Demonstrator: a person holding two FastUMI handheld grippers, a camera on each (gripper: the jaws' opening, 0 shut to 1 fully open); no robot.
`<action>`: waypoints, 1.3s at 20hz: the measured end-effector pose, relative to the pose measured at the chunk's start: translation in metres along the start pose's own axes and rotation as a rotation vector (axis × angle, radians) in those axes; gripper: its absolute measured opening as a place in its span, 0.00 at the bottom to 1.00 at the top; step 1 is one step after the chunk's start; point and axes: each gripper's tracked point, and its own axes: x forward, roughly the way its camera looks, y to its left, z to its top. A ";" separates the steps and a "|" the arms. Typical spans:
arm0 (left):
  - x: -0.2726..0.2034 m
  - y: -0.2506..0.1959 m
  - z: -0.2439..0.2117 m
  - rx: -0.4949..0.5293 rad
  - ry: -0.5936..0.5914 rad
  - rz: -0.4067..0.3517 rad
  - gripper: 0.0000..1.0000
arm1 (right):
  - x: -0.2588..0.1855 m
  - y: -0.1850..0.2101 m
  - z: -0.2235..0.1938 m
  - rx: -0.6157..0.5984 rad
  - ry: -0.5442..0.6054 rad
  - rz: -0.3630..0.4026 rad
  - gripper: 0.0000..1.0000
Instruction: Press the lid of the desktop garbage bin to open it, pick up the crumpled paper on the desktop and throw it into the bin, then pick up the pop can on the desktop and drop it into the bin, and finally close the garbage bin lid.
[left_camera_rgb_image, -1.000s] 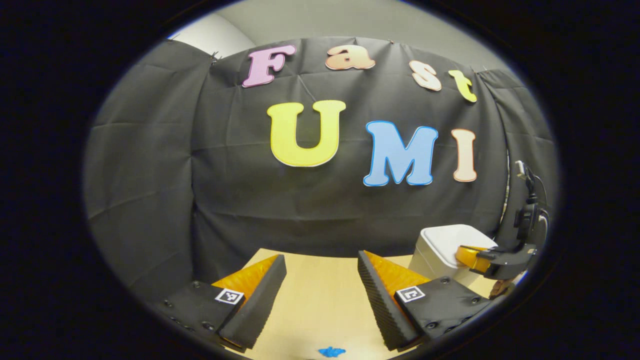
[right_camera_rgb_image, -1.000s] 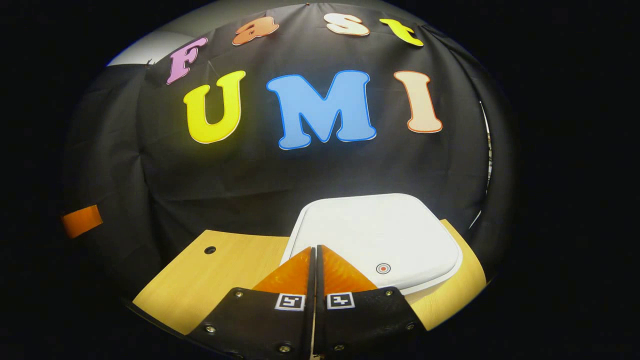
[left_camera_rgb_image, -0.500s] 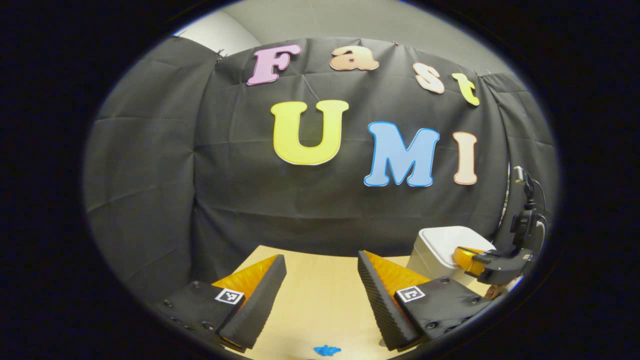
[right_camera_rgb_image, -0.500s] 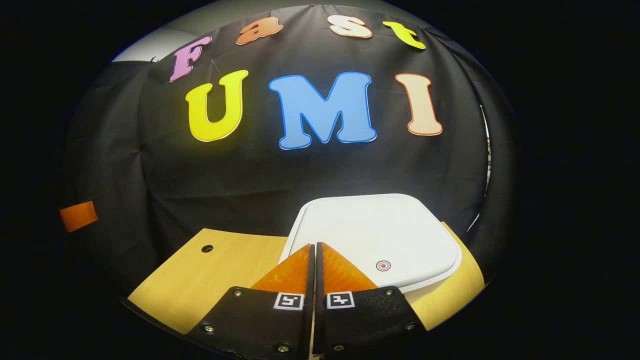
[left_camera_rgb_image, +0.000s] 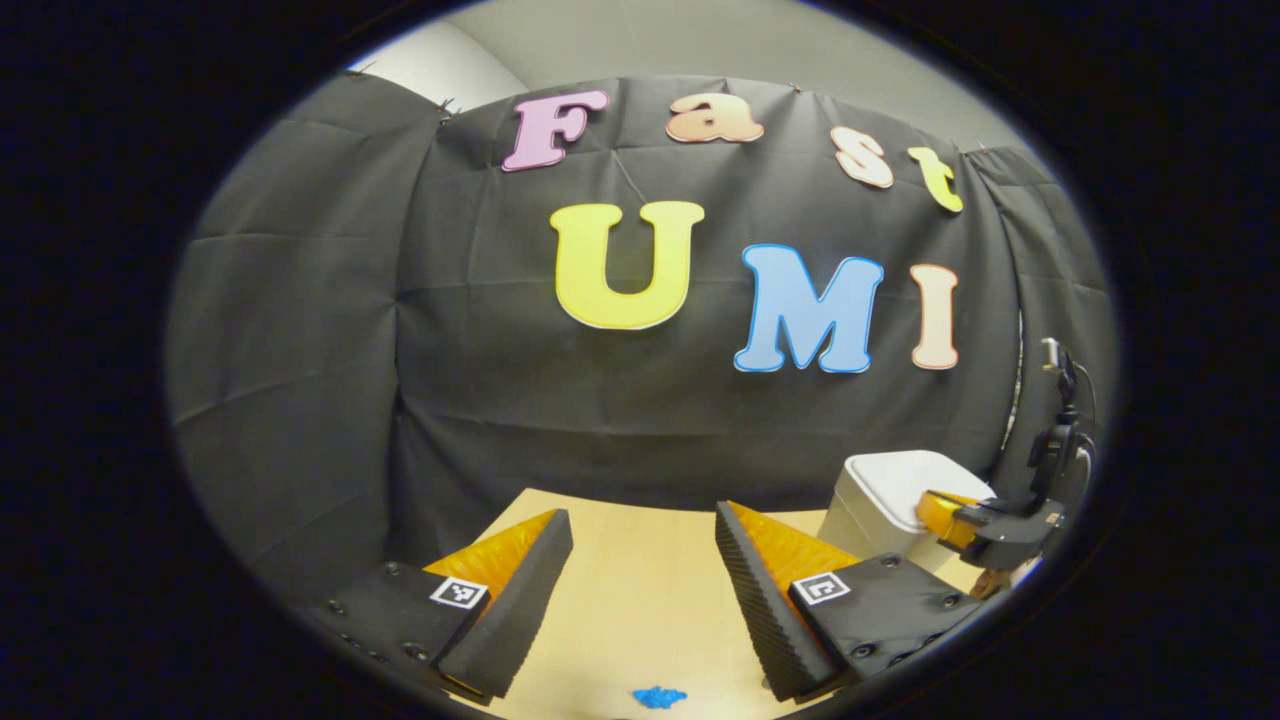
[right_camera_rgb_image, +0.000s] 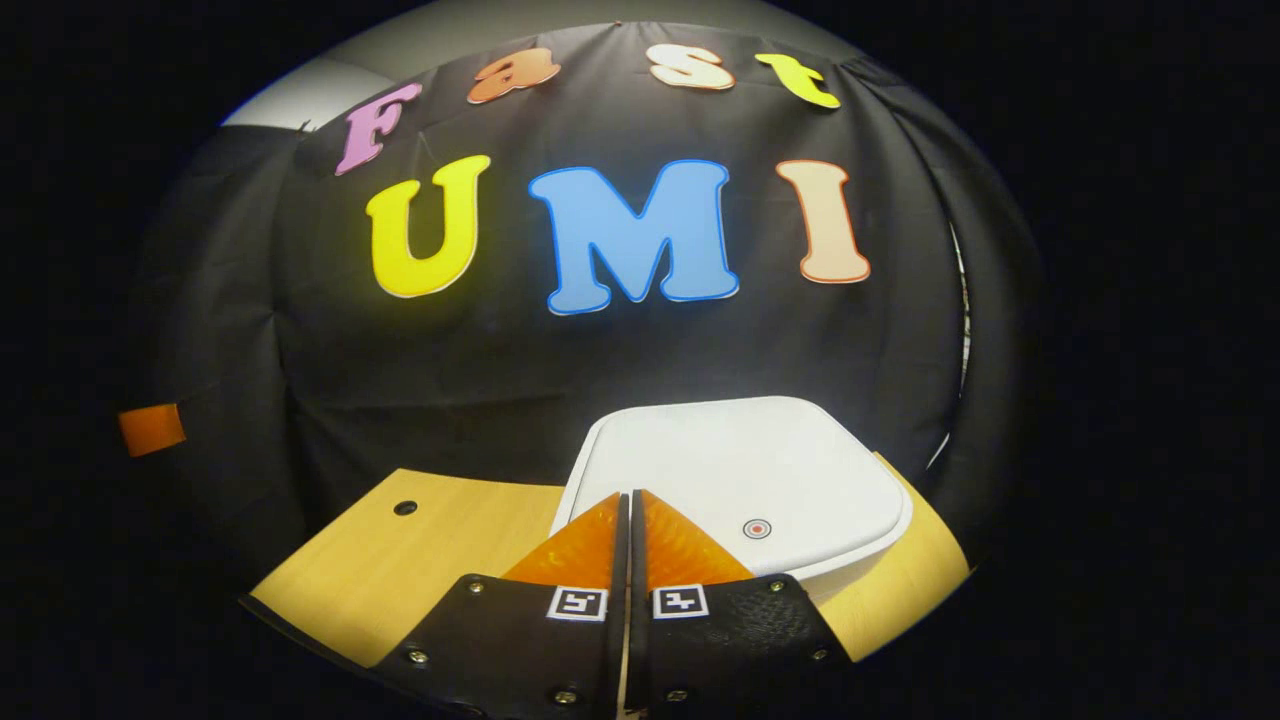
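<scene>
In the right gripper view the right gripper (right_camera_rgb_image: 628, 500) is clenched, its two fingers pressed together along their whole length with nothing between them, and its tips lie over the near edge of the lid (right_camera_rgb_image: 735, 480) of the bin (right_camera_rgb_image: 850, 560); whether they touch the lid cannot be told. The lid is white, flat and down on the bin, and a small round red-centred mark (right_camera_rgb_image: 757, 528) sits on it just to the right of the fingertips. The bin stands on the wooden table (right_camera_rgb_image: 400, 560) near its far edge, against the black cloth wall (right_camera_rgb_image: 400, 380); a small dark hole (right_camera_rgb_image: 405, 508) shows in the table toward its far left corner. In the left gripper view the left gripper (left_camera_rgb_image: 645, 535) is released, its fingers standing wide apart above bare table (left_camera_rgb_image: 640, 600) and holding nothing. A small blue scrap (left_camera_rgb_image: 658, 696) lies on the table close to the near edge, between and below the two fingers. Further off, toward the table's far right corner, the bin (left_camera_rgb_image: 880, 500) shows with the right gripper (left_camera_rgb_image: 940, 505) at its lid, beside the cloth wall (left_camera_rgb_image: 300, 350).
</scene>
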 end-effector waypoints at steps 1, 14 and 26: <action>0.000 -0.002 -0.002 -0.001 0.004 -0.003 0.95 | -0.001 0.000 0.000 0.062 0.006 0.020 0.03; -0.011 -0.021 -0.003 -0.003 -0.003 -0.039 0.95 | -0.004 -0.021 0.009 0.045 0.007 0.022 0.00; 0.001 -0.039 -0.007 0.003 0.004 -0.065 0.95 | -0.017 -0.083 0.009 0.082 0.018 -0.063 0.01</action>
